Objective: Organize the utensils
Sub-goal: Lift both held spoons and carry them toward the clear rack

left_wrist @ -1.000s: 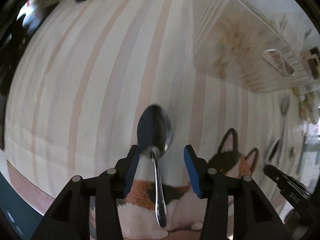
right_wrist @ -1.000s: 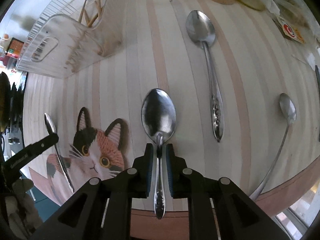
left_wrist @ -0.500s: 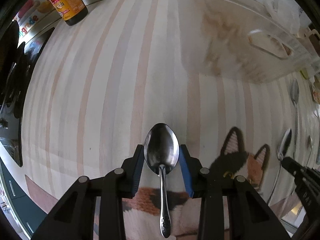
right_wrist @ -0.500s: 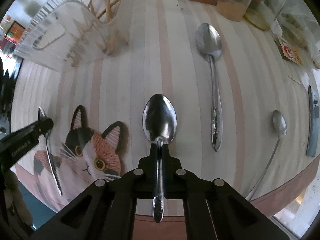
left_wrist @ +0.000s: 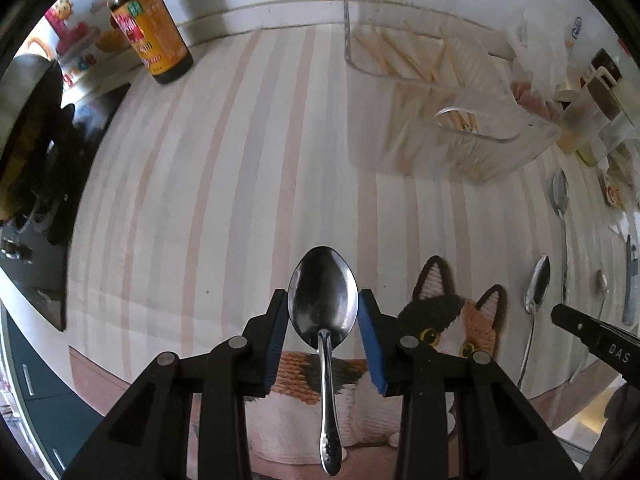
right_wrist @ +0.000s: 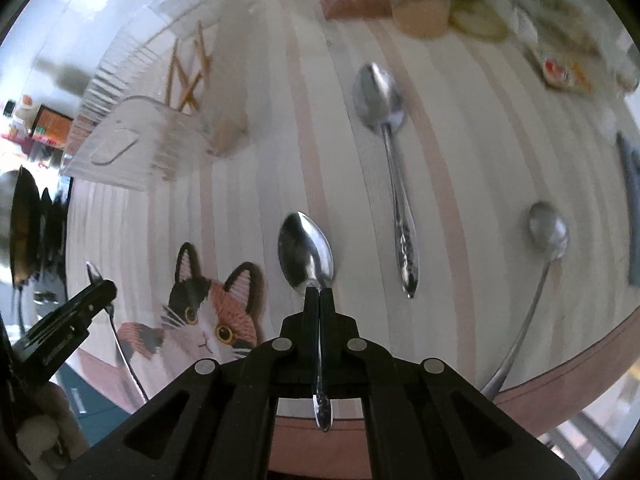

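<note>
Currently, in the left wrist view, the left tongs (left_wrist: 323, 312) stand partly open around a spoon (left_wrist: 323, 300), the blue pads at the bowl's edges, contact uncertain, above the striped table (left_wrist: 224, 184); judged next is carrying it to the clear organizer (left_wrist: 452, 120) holding chopsticks, and "DAS" is readable on the other tool. In the right wrist view, the right tongs (right_wrist: 319, 300) are clamped on a second spoon's (right_wrist: 306, 254) neck, two further spoons lying beyond.
</note>
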{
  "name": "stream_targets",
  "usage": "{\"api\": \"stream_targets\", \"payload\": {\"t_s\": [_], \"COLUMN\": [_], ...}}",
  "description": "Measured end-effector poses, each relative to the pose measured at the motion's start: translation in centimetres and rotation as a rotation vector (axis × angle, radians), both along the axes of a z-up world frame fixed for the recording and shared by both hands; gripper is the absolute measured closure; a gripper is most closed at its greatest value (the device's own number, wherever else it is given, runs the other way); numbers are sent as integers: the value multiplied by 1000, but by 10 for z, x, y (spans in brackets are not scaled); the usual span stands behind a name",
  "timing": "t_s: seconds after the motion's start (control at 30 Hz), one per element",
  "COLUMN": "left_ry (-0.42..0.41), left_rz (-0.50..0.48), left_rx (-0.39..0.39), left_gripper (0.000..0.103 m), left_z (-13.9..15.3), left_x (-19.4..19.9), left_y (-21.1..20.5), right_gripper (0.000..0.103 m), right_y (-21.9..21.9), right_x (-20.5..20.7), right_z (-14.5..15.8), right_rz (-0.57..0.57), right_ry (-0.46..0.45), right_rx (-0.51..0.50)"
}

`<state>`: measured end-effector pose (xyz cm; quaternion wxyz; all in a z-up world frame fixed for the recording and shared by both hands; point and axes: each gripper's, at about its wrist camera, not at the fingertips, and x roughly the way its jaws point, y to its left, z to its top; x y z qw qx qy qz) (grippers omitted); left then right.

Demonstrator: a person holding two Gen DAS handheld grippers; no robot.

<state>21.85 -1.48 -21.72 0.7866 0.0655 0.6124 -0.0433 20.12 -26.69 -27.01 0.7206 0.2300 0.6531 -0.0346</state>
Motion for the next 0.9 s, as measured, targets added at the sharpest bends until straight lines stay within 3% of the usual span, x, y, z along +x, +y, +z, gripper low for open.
{"api": "stream_targets", "payload": {"t_s": [0.1,0.2,0.27,0.3,0.43,0.9], "left_ry": [7,27,37,41,50,25], "left_rz": [8,21,27,31,41,48], "left_rx": [11,15,20,23,24,-6], "left_gripper": [72,72,72,72,72,72], "left_z": [-9,-21,-28,-31,-37,-16], "left_x": [-8,-10,-8,-10,-12,-15], "left_y": [-10,-7,-7,-6,-5,-4], "right_gripper": [75,75,79,93,96,103], "right_y": [0,15,30,41,71,53], "right_x": [1,4,6,7,10,-7], "right_z": [-9,-22,-24,-25,-23,8], "right_rz": [15,61,119,167,269,202], "right_ry": [33,42,35,42,30,-50], "right_rx": [10,-18,-79,-131,-287,-243]}}
